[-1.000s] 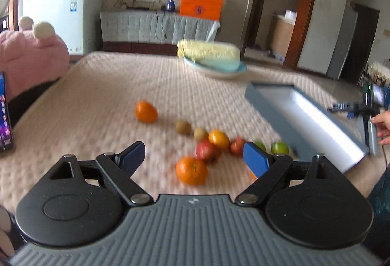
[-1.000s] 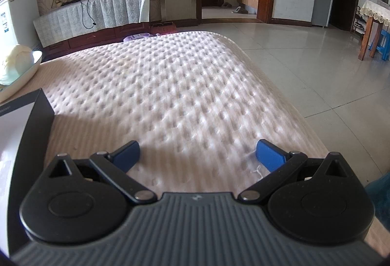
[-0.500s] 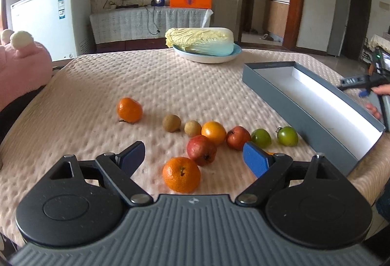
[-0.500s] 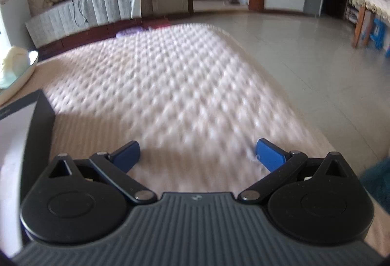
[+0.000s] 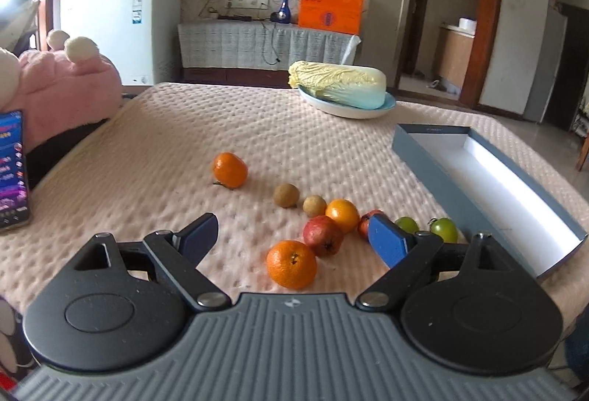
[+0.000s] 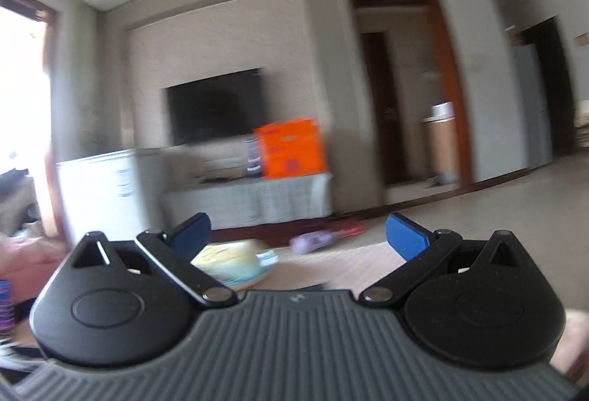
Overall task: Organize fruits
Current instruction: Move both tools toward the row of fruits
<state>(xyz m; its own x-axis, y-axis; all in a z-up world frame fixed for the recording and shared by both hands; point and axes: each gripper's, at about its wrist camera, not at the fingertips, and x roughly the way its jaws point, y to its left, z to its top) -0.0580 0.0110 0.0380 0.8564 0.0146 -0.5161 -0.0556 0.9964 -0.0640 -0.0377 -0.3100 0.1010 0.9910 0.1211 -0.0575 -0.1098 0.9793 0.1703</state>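
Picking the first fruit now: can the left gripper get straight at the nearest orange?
Probably yes. The left gripper is open, and the nearest orange sits just ahead between its fingers. The red apple crowds its far right side, but the approach looks free.

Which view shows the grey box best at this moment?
The left wrist view: the grey box lies open and sharp on the table, right of the fruit. The right wrist view is blurred and tilted toward the room; no box is recognisable there.

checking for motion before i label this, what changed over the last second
The right gripper tilted up from the tablecloth toward the TV wall, blurred, jaws open and empty. The left gripper shifted only slightly, open over the nearest orange. Nothing was grasped or released; the fruits and the empty box stayed put.
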